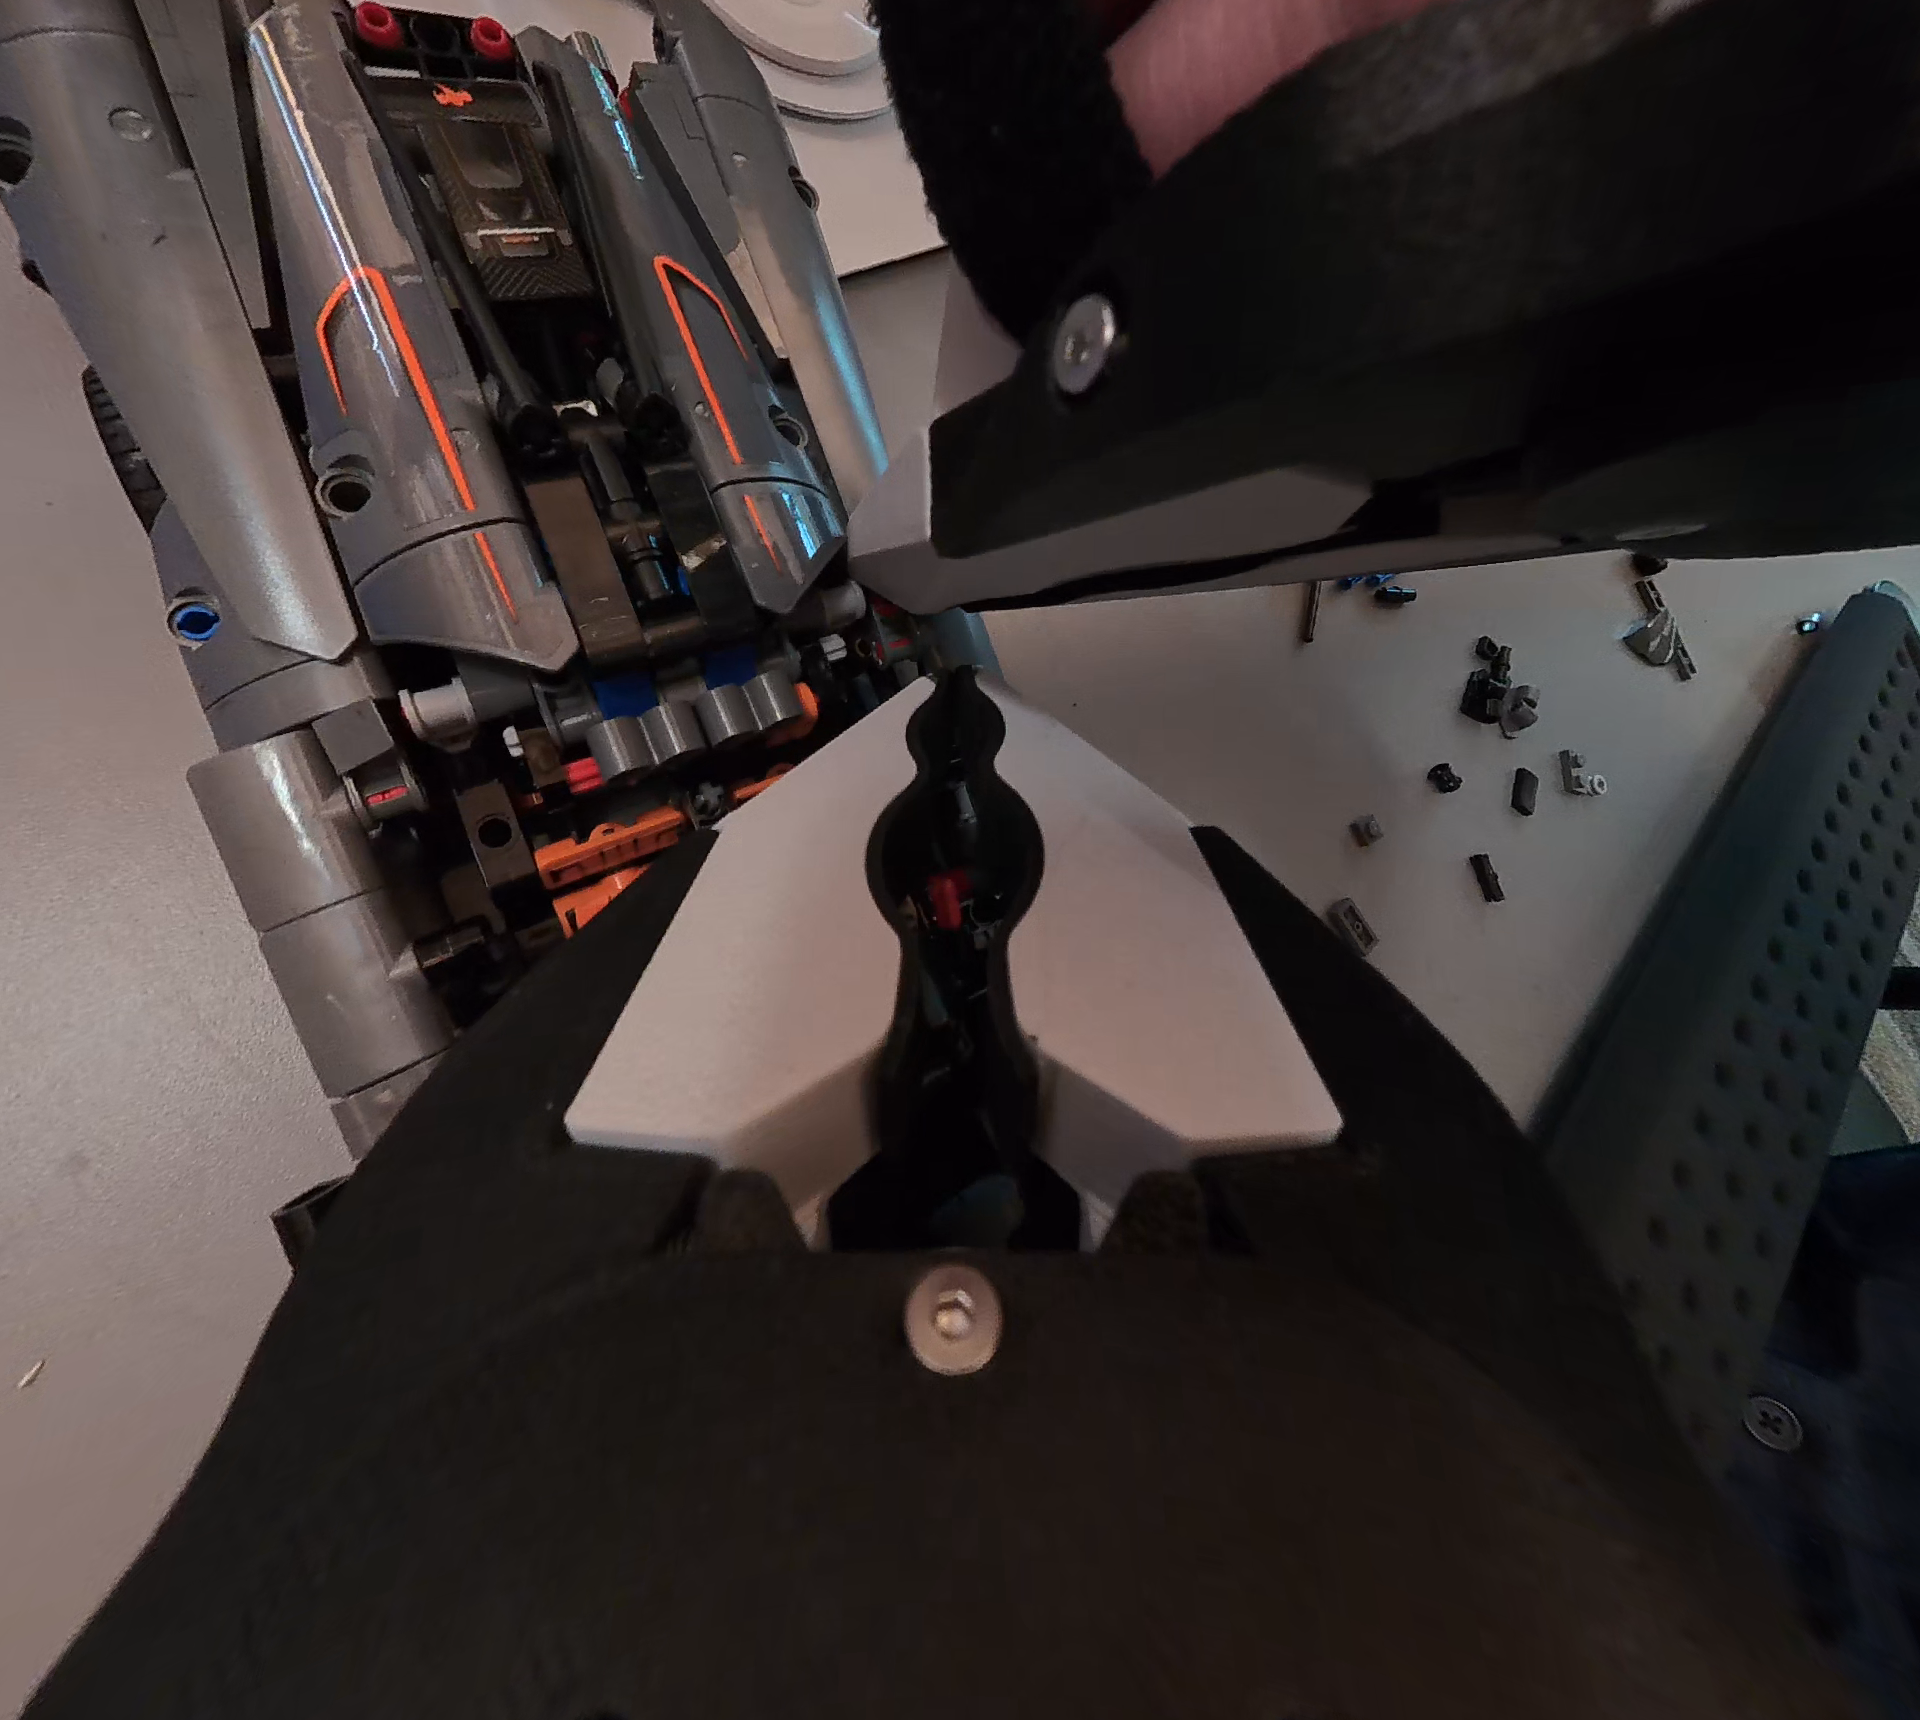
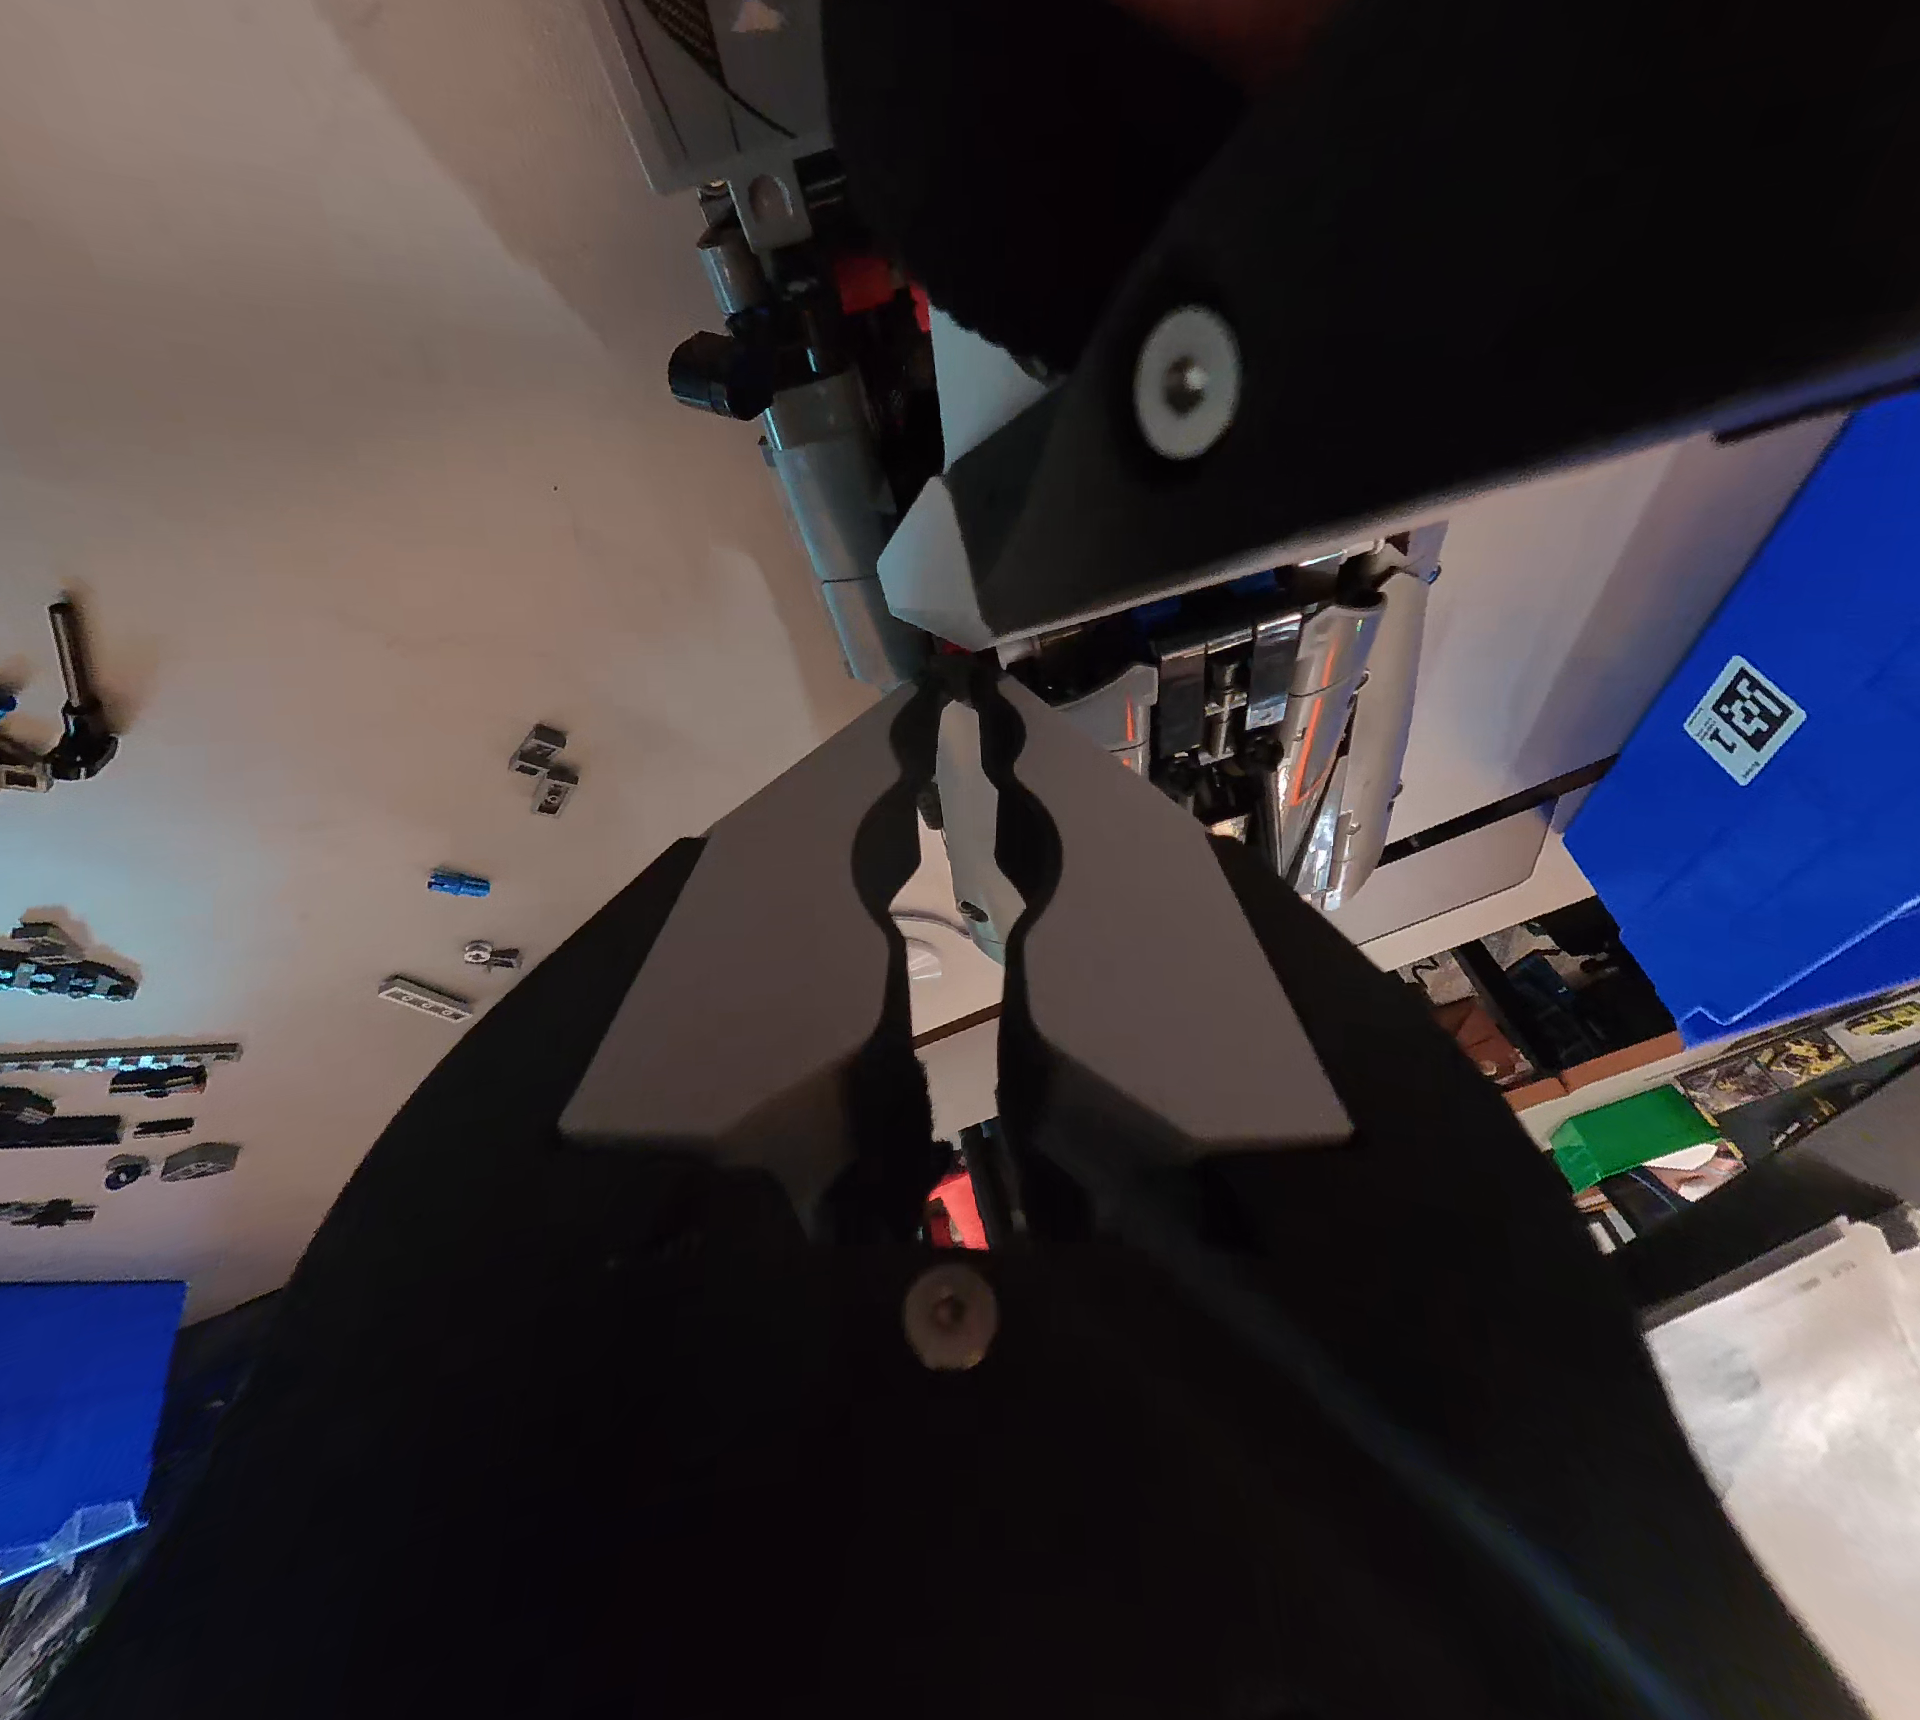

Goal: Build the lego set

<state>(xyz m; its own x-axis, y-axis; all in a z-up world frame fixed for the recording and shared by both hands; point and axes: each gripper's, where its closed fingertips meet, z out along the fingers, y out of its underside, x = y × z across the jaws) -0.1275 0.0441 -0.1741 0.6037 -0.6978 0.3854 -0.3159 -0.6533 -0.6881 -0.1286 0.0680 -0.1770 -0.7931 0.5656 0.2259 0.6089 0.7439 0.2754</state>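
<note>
The grey Lego car model (image 1: 436, 423) with orange stripes lies on the pale table (image 1: 104, 1099), left of centre. My left gripper (image 1: 951, 681) is shut, its tips pinching a small black piece (image 1: 961, 685) at the model's near right corner. My right gripper (image 1: 894, 574) comes in from the upper right, its tips almost touching the left's. In the right wrist view my right gripper (image 2: 951, 683) is shut on a small black piece (image 2: 951, 678) at the model's edge (image 2: 821, 465). The left gripper (image 2: 920, 600) meets it from above. A hand shows behind each far gripper.
Several small loose dark and grey parts (image 1: 1496, 704) lie on the table to the right; they also show in the right wrist view (image 2: 545, 771). A dark perforated panel (image 1: 1766, 995) stands at the right edge. A blue bin (image 2: 1766, 787) and a green box (image 2: 1631, 1140) sit beyond the table.
</note>
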